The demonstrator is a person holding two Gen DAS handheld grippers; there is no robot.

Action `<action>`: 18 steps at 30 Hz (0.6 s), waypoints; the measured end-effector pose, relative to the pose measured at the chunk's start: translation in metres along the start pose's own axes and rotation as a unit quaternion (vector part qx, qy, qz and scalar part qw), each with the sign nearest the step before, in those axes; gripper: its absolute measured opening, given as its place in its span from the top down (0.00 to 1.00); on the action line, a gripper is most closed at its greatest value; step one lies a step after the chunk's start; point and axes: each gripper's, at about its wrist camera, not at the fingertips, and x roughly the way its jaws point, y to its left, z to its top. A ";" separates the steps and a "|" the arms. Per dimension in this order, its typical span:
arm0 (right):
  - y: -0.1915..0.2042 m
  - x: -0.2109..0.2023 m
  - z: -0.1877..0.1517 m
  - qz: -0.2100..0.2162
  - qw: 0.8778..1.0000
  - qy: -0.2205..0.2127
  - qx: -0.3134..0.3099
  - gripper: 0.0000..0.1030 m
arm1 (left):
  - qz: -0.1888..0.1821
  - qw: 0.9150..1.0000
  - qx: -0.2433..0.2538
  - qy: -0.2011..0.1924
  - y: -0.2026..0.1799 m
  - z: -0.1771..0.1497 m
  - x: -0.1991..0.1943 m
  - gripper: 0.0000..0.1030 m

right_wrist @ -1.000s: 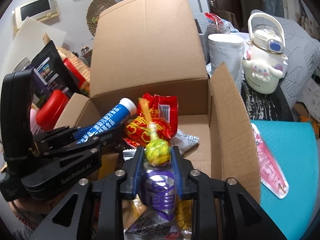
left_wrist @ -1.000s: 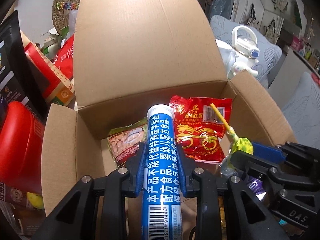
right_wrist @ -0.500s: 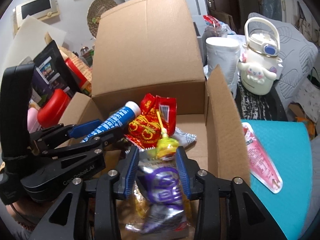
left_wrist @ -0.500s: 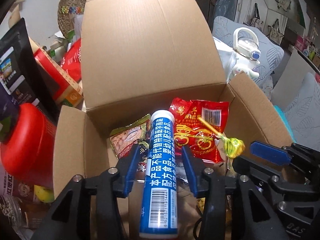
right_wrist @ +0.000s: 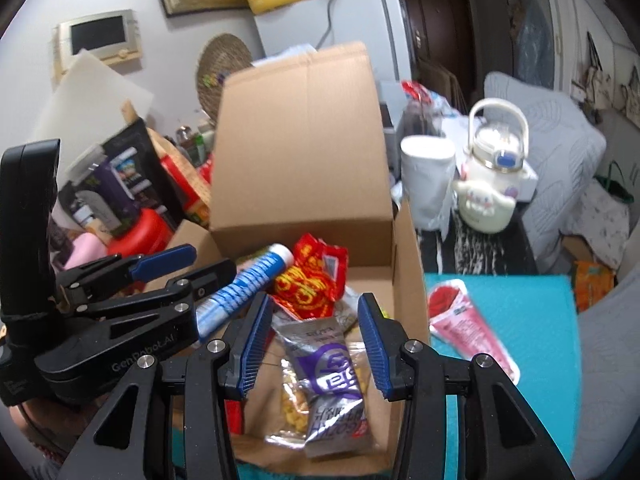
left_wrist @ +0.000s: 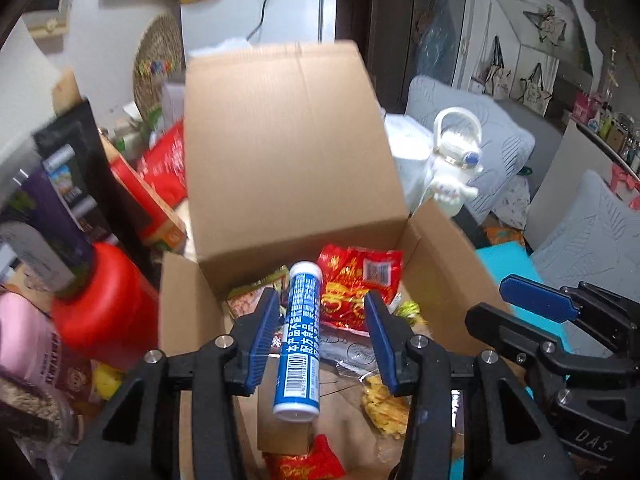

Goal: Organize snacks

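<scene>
Both hand-held grippers, left [left_wrist: 320, 334] and right [right_wrist: 314, 340], stand open and empty above the box [left_wrist: 440, 272], while the pink packet [right_wrist: 472, 328] lies outside on the teal worktop at right, nearer the right one.

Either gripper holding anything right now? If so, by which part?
Nothing held. Left gripper stands open around the blue tube, pads clear of it. Right gripper is open above the purple-and-silver packet in the cardboard box.

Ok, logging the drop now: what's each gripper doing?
Left gripper: open, blue tube loose between its jaws.
Right gripper: open, silver packet released below.
</scene>
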 end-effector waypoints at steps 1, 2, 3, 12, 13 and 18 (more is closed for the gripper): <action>0.003 -0.008 0.001 -0.001 1.000 -0.007 -0.003 0.57 | 0.001 1.000 0.001 -0.007 -0.001 0.001 -0.006 0.58; 0.005 -0.015 0.002 -0.002 1.000 -0.015 -0.006 0.57 | 0.003 1.000 0.004 -0.014 -0.003 0.003 -0.015 0.58; 0.008 -0.023 0.003 -0.002 1.000 -0.022 -0.008 0.57 | 0.004 1.000 0.006 -0.022 -0.005 0.004 -0.024 0.58; 0.033 -0.097 -0.002 -0.012 0.995 -0.089 -0.036 0.57 | 0.007 0.997 0.018 -0.076 -0.019 0.000 -0.098 0.57; 0.035 -0.105 -0.004 -0.013 0.995 -0.095 -0.039 0.57 | 0.007 0.996 0.020 -0.081 -0.022 -0.002 -0.105 0.57; 0.045 -0.138 -0.017 -0.025 0.991 -0.124 -0.046 0.46 | 0.006 0.994 0.024 -0.104 -0.028 -0.013 -0.141 0.37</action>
